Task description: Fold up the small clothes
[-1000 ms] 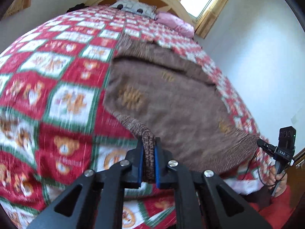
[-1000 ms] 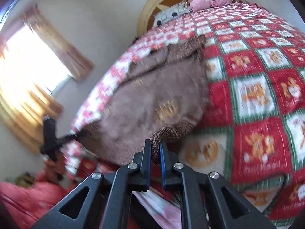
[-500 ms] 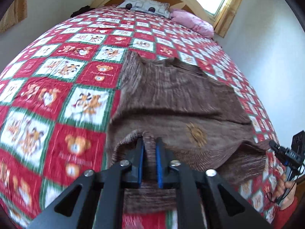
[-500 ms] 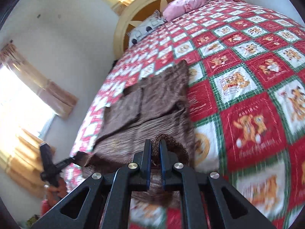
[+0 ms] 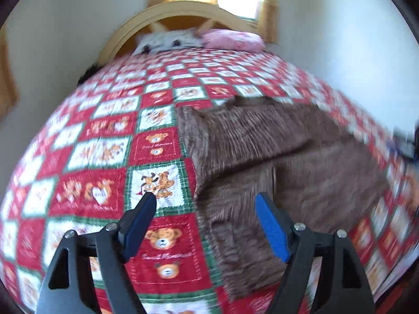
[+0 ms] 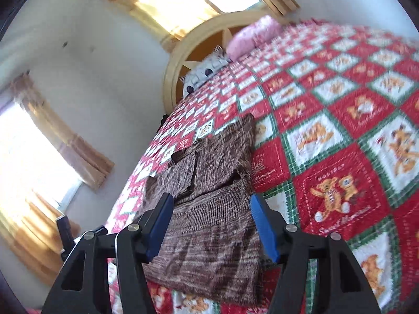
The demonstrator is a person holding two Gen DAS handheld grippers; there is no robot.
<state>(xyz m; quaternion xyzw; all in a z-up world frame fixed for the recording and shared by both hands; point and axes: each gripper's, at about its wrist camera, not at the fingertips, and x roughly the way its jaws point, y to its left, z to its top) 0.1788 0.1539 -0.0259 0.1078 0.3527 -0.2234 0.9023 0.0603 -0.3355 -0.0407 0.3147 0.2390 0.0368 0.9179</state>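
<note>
A brown knitted sweater (image 5: 275, 162) lies on the bed, its bottom part folded up over its upper part. It also shows in the right wrist view (image 6: 209, 222). My left gripper (image 5: 205, 201) is open and empty, just above the sweater's near left edge, its left finger over the quilt. My right gripper (image 6: 210, 201) is open and empty, hovering over the folded near end of the sweater. The left gripper's body (image 6: 65, 230) shows at the left in the right wrist view.
The bed carries a red, white and green teddy-bear quilt (image 5: 110, 157). A grey pillow (image 5: 170, 40) and a pink pillow (image 5: 233, 39) lie by the wooden headboard (image 5: 180, 13). Curtained windows (image 6: 31, 172) and white walls surround the bed.
Both grippers carried the sweater's hem up over the garment, laid it down and opened, letting go of the fabric. Both have drawn back a little.
</note>
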